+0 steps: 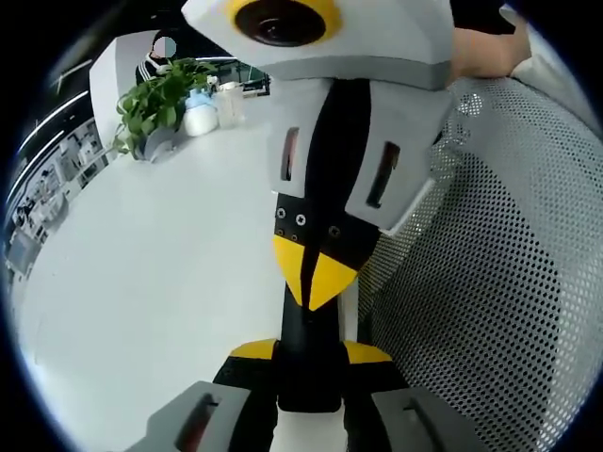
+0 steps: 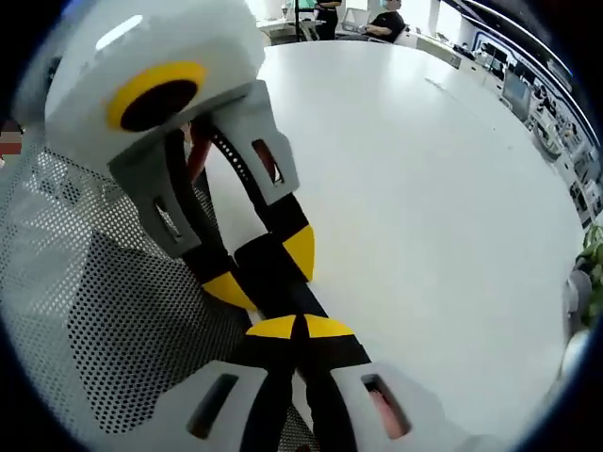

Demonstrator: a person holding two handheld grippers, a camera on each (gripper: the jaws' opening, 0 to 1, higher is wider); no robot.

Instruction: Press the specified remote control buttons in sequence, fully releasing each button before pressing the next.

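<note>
1. Bright, even light floods the white table (image 1: 141, 282), washing it nearly featureless in the left gripper view.
2. Glare whitens the table's far end (image 2: 396, 104) in the right gripper view.
3. Fisheye distortion bends the table's edges.
4. Close gripper housings look soft; shadows are faint.

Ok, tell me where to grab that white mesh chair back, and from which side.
Take the white perforated mesh chair back by its curved top edge, coming down from above with one jaw on each face. The panel is thin, broad and bulging, so its face offers nothing to pinch; the edge is probably the firmest hold.
</note>
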